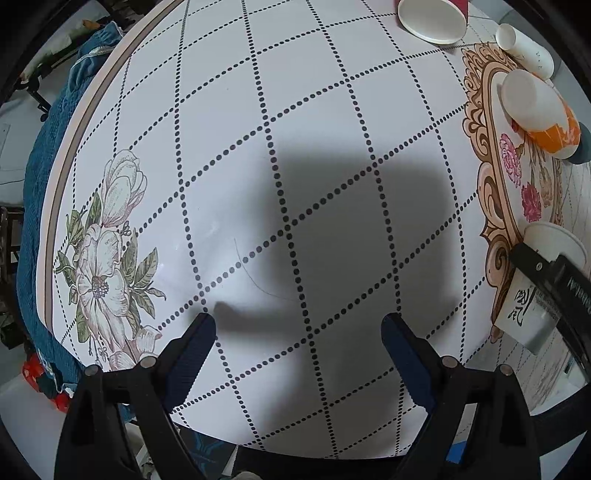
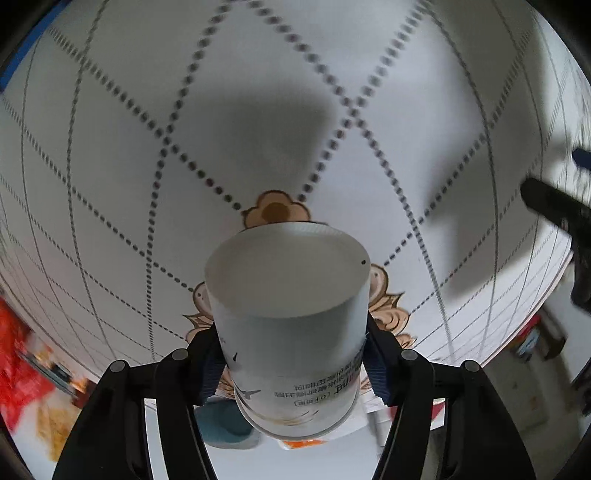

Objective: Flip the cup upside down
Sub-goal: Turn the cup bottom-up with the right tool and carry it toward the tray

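Note:
My right gripper [image 2: 291,354] is shut on a white paper cup [image 2: 288,295] with printed writing. The cup's flat base points forward toward the table and its rim points back toward the camera. It hangs above the tablecloth [image 2: 258,110]. In the left wrist view the same cup [image 1: 532,295] shows at the right edge, gripped by the black right gripper [image 1: 546,269]. My left gripper [image 1: 299,325] is open and empty, hovering over the tablecloth [image 1: 258,147].
An orange-and-white cup [image 1: 539,110] lies on its side at the right. A small white cup [image 1: 524,48] and a red-sided cup [image 1: 432,18] lie beyond it. The table's left edge [image 1: 74,147] borders a blue cloth [image 1: 40,166].

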